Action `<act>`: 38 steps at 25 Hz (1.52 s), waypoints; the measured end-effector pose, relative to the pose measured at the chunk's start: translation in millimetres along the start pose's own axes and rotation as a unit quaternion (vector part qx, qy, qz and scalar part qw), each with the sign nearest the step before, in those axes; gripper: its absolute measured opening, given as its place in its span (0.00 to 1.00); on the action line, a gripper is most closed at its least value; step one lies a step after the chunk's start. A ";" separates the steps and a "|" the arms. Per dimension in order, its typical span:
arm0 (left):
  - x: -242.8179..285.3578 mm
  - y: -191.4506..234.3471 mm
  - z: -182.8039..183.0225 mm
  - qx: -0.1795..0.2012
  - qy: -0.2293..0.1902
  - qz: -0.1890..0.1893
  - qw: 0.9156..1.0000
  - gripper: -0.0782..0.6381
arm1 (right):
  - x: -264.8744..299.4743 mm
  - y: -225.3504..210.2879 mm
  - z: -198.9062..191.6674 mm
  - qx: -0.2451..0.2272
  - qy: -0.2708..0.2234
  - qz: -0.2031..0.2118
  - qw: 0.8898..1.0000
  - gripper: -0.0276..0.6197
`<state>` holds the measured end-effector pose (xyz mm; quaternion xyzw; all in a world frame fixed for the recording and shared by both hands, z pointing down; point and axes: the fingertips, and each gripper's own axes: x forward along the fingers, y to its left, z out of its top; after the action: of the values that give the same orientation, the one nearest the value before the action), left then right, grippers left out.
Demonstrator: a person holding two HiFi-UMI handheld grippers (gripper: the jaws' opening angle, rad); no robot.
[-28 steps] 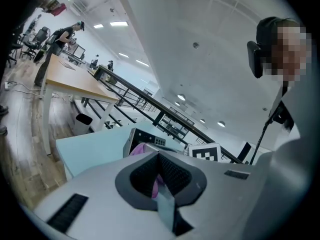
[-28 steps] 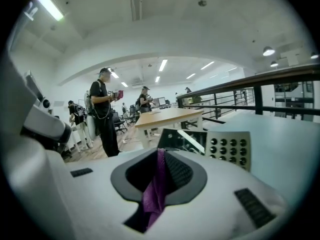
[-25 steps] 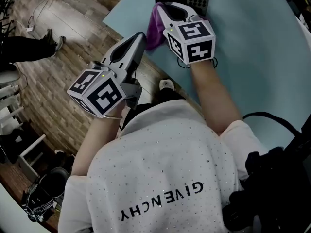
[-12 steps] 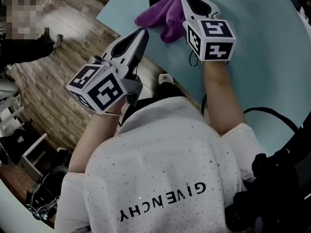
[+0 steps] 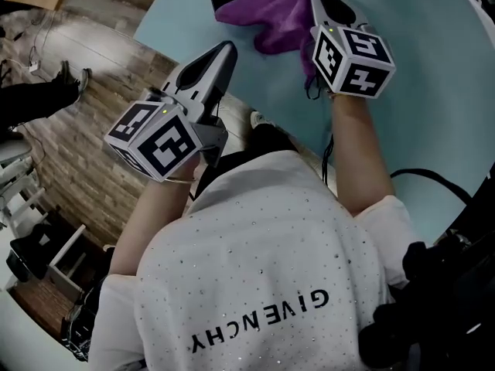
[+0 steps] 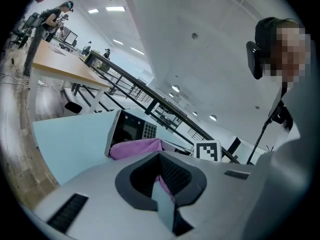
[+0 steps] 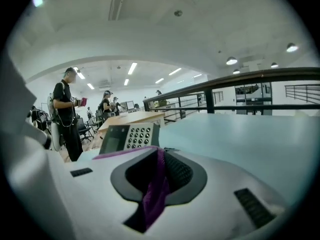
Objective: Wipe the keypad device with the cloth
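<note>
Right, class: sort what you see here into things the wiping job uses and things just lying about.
Job in hand: purple cloth; keypad device; right gripper, jaws shut on the cloth.

Not in use: left gripper, holding nothing; black cable; wooden desk behind.

Head view: dim, flat and greyish; table (image 5: 433,114) evenly lit, shadows soft.
Gripper views: brighter; ceiling strips (image 6: 115,8) glow (slight glare).
Edges: fisheye bending, black vignette.
Focus: right gripper (image 7: 159,156) shell and cloth (image 7: 154,191) soft up close.
</note>
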<state>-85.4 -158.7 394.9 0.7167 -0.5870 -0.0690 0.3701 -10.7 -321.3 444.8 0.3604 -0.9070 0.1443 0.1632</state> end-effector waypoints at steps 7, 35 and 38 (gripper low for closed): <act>-7.1 5.2 -8.9 0.013 -0.014 0.019 1.000 0.11 | 5.0 94.7 0.7 -0.037 -0.043 0.132 0.990 0.11; -16.0 9.1 7.1 0.009 -0.044 0.025 0.999 0.11 | 5.3 1.6 -34.2 -0.062 0.047 -0.007 0.997 0.11; -5.9 6.4 5.3 0.013 -0.042 0.020 0.999 0.11 | 3.6 -7.1 -37.3 -0.077 0.049 -0.017 0.996 0.11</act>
<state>-95.0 -156.0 393.0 0.7064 -0.6166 -0.0839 0.3373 -1.0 -314.2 481.0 0.3549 -0.9001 0.0883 0.2368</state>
